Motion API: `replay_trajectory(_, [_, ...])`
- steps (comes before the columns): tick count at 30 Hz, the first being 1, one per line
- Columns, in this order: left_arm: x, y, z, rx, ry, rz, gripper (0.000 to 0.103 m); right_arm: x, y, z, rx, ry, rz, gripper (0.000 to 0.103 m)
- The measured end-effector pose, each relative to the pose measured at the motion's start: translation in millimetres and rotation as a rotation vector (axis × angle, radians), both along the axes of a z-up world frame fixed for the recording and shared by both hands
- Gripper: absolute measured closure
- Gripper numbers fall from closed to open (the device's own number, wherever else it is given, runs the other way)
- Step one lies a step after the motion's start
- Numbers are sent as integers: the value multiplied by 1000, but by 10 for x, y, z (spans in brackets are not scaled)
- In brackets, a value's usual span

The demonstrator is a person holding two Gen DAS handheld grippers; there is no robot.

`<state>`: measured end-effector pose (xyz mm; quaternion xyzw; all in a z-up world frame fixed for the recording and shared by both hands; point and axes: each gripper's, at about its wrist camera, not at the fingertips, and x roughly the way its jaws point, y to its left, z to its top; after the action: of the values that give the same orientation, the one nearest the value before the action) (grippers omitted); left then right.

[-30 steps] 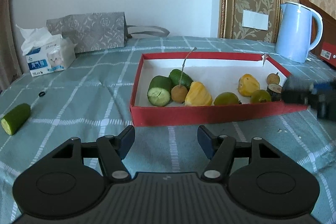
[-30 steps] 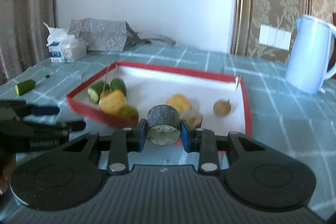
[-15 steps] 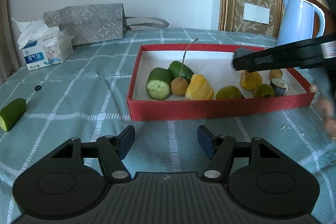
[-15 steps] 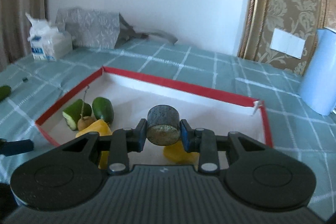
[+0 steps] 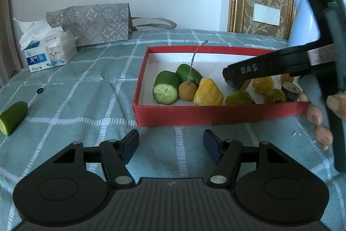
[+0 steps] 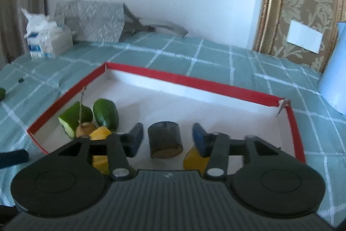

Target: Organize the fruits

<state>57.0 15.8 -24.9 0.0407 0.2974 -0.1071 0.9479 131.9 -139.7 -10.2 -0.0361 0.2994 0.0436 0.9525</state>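
Dark chunk let go inside the red box

The right gripper (image 6: 167, 136) has just been opening; the dark cylinder piece (image 6: 165, 140) sits free between its pads, mid-red box (image 6: 194, 81), with bare white floor behind. The left gripper (image 5: 170, 144) hangs open and empty over the bench (image 5: 86, 90), just short of the box's near wall.

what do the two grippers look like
Both are matte black plastic with a ribbed body, two round discs at the sides, silver pivot screws and dark blue finger pads. That goes for the left gripper and the right gripper alike. Seen from the left wrist view, the right gripper's arm bears handwritten pale letters and a printed label. No cables or sleeves show.
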Motion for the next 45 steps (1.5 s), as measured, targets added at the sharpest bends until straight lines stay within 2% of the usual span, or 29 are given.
replay_trajectory(1, [-4,1,2,1,-3,5,38,-45,-7,34,-4,-17,-9,37])
replay_trajectory(2, [-5,3,5,0,-4,9,38,-119,-14,78,-10,-42,-25,24])
replay_trajectory(3, [-8,6,12,0,-7,12,38,-195,-29,118,-12,-67,-47,16])
replay_trajectory(7, [-88,-16,71,4,-54,46,37,-577,-56,259,-20,-162,-113,12])
replay_trajectory(11, [-171,-60,124,-2,-78,60,33,-915,-87,263,-16,-182,-152,3])
replay_trajectory(17, [-257,-125,198,-38,-82,75,31,-1298,-223,135,18,-162,-230,0])
replay_trajectory(22, [-300,-187,231,-70,-67,80,31,-1339,-343,-9,79,-95,-271,0])
replay_trajectory(27, [-366,-244,281,-89,-63,88,31,-1351,-352,-36,91,-90,-285,0])
replay_trajectory(32, [-426,-302,343,-81,-92,97,30,-1311,-376,-80,83,-60,-312,0])
replay_trajectory(35, [-445,-328,362,-75,-100,88,26,-1310,-404,-85,96,-55,-313,0])
replay_trajectory(45, [-487,-388,371,-33,-136,113,26,-1322,-422,-78,96,-69,-333,0])
